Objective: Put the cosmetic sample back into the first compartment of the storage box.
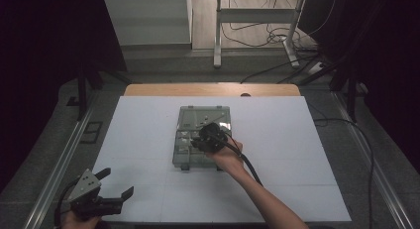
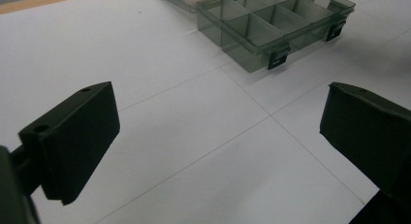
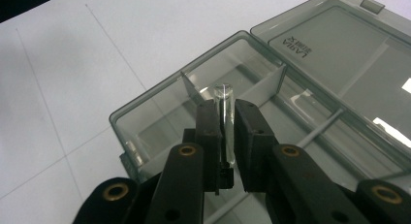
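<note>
Right gripper view, lid lettering inverted, illegible

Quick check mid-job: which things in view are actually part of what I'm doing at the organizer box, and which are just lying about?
In the job:
- right gripper, shut on the clear tube
- compartment box, lid open, tube held over a corner compartment

Lying about:
- left gripper, open, idle over the white table
- cables on the floor beyond the table
- white frame standing behind
</note>
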Motion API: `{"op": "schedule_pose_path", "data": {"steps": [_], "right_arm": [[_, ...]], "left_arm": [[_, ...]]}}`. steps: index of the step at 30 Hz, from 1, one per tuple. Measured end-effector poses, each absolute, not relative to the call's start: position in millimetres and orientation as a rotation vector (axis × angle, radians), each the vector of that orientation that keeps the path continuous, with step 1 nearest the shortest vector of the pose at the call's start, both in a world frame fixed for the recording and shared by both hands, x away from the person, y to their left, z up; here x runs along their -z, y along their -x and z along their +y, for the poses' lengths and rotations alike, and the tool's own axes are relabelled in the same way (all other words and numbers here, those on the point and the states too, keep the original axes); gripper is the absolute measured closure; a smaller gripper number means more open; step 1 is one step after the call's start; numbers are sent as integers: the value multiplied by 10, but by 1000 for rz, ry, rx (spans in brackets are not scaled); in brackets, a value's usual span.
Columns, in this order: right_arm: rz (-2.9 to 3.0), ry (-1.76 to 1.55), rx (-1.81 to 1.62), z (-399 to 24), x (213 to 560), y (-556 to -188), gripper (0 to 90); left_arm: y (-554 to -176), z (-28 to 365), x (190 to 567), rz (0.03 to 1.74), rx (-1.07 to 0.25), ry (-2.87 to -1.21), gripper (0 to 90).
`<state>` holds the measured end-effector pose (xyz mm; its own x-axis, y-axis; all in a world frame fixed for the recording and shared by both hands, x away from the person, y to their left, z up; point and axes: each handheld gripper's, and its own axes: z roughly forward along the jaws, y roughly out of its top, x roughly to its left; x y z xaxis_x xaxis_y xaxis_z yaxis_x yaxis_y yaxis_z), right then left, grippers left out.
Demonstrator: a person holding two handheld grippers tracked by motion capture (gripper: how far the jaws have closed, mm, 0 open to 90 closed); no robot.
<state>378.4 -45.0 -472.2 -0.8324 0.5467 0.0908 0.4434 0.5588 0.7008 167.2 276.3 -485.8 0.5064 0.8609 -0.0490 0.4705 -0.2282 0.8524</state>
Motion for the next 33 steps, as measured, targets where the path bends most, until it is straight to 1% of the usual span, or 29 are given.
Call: {"op": "schedule_pose_path", "data": {"steps": [14,33], "right_arm": [[2620,-871,-1154,-250,4757,-3972,809],[2617,-880,-1134,12,4885,-4098,809]], "left_arm": [[-1672,2768,4859,1100,-555,-1869,11],[-1672,2770,4857,1091,-555,-1882,12]]}}
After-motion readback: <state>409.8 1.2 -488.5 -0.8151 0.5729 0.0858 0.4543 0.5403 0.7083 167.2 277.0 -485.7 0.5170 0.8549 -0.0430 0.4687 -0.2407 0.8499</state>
